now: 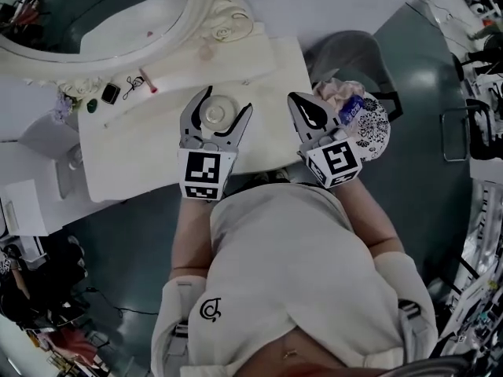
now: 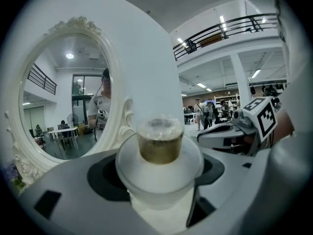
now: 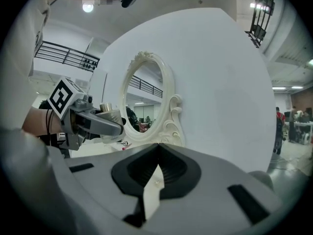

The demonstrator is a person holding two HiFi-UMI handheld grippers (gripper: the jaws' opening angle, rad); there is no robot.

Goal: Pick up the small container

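Note:
The small container [image 1: 214,115] is a round white tub with a clear, brownish cap. It sits between the jaws of my left gripper [image 1: 224,104], which is shut on it over the cream tabletop [image 1: 141,155]. In the left gripper view the container [image 2: 160,146] fills the gap between the jaws of the left gripper [image 2: 159,180]. The right gripper view shows the left gripper [image 3: 110,124] carrying the container [image 3: 108,110] a little above the table. My right gripper [image 1: 297,100] hovers at the table's right edge, shut, with nothing in it [image 3: 157,155].
An oval mirror in an ornate white frame [image 1: 212,14] stands at the back of the table. A black item [image 1: 111,93], a red stick [image 1: 147,81] and small flowers [image 1: 67,100] lie at the left. A patterned cloth bundle [image 1: 365,124] rests on a chair to the right.

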